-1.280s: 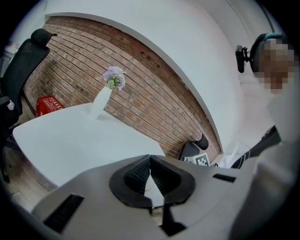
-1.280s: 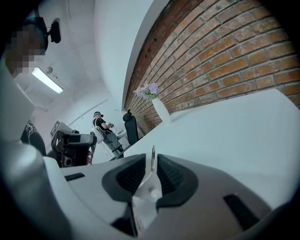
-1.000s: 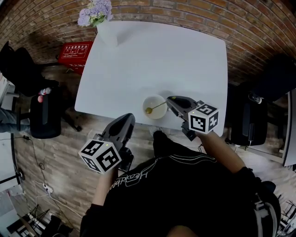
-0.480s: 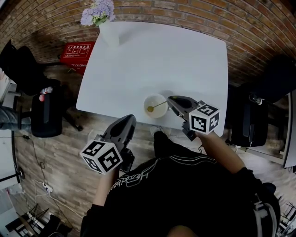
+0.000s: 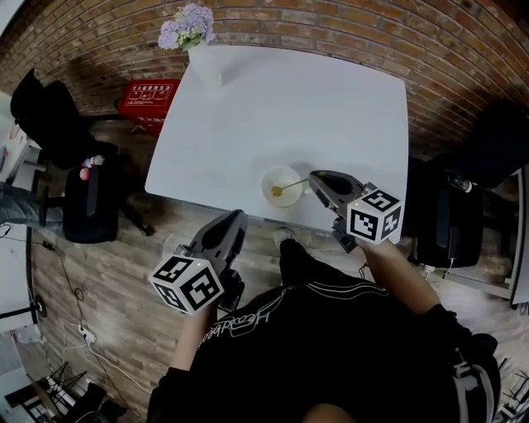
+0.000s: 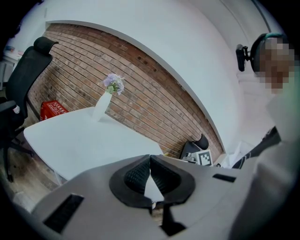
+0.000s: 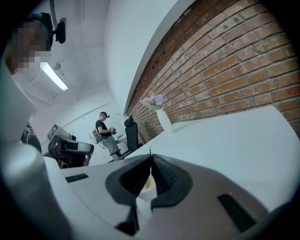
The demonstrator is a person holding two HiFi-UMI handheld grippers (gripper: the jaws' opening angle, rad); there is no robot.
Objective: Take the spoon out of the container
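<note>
Now the right gripper (image 5: 318,178) has pinched its jaws onto the spoon (image 5: 288,187) handle, its yellow end still inside the container (image 5: 267,179); lifting can start, while the left gripper (image 5: 234,218) idles pressed together

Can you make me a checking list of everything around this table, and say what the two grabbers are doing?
Surface: white table, few things on it.
Job's things: spoon, scoop end in the bowl near the front edge.
Clutter: vase of flowers at the far corner.
Grippers: right gripper jaws shut on the spoon handle; left gripper jaws shut, empty, off the table.
Cables: cable on the floor.
Surroundings: brick wall, black chair, red box.
</note>
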